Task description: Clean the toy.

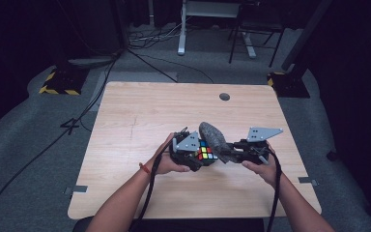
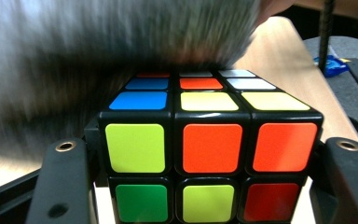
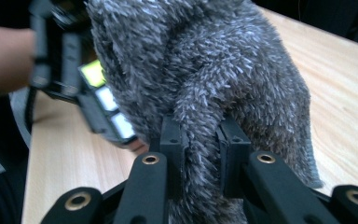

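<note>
- The left tongs hold the cube tight, one black jaw on each side of it, as the left gripper view shows.
- The cube is up in the air, a little above the tabletop, near the middle of the front half and closer to the front edge than the back edge.
- The right tongs are pinched almost all the way closed on the grey fuzzy cloth. In the right gripper view the cloth is squeezed between the two jaws.
- The cloth is pressed on the top and far side of the cube. In the left gripper view the cloth looks smeared, so I think it is rubbing over the cube right now.
- What looks done: the cube is picked up, the cloth is picked up, and the two are touching.
- What looks left: the near face, with its yellow, orange, green and red squares, is bare, so I think it has yet to get its wipe. The sides under the jaws can't be reached until the cube is turned.
- After that, both things would need to go back down on the tabletop.
- My guess is the job is about in the middle.
</note>
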